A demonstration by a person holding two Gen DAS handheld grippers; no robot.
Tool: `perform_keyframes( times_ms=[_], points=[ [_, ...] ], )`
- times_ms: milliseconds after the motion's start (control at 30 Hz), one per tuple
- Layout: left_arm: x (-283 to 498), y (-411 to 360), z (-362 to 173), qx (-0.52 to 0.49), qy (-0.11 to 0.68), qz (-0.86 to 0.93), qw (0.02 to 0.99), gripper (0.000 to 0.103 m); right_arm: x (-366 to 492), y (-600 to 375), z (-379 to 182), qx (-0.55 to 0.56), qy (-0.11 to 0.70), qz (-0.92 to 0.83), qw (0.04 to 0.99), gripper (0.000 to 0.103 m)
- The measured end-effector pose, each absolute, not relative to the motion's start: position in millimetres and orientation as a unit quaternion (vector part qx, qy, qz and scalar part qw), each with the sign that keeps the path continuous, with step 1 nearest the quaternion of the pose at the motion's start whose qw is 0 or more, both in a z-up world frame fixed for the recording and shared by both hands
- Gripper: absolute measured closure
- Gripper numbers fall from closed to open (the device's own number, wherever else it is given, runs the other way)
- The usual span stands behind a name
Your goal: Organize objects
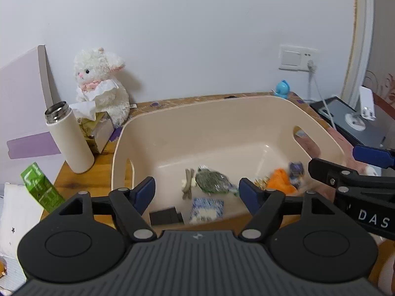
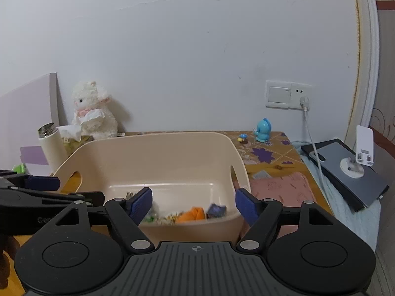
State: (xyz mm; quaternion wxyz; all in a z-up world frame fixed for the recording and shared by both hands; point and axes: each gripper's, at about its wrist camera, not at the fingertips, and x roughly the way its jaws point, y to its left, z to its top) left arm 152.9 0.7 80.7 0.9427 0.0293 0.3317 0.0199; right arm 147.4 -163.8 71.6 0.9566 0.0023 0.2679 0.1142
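A beige plastic bin stands on the wooden table. Inside lie a green packet, a blue-white packet, a black block, a grey hair clip, an orange item and a purple wrapper. My left gripper is open and empty over the bin's near edge. My right gripper is open and empty at the bin's near right side; it also shows in the left wrist view.
A white thermos, a tissue box and a plush lamb stand at the back left. A green carton is at the left. A blue figurine, pink cloth and a grey laptop are at the right.
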Motion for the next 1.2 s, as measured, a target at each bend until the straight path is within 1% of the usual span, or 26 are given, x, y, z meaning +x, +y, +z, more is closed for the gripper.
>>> perform_keyframes(
  times_ms=[267,667,1000,1200],
  points=[
    [116,1,74,0.030,0.337,0.006,0.941,0.024,109,-174,67,-0.015,0.283,0.114,0.952,0.024],
    [68,-2,64,0.031,0.348,-0.009,0.937,0.024,71,-181,59,-0.034,0.305,0.124,0.944,0.024],
    [41,-7,54,0.039,0.364,-0.017,0.930,0.024,47,-184,48,-0.051,0.324,0.136,0.935,0.024],
    [33,-6,47,0.027,0.378,-0.025,0.925,0.024,36,-189,45,-0.047,0.334,0.136,0.932,0.024]
  ],
)
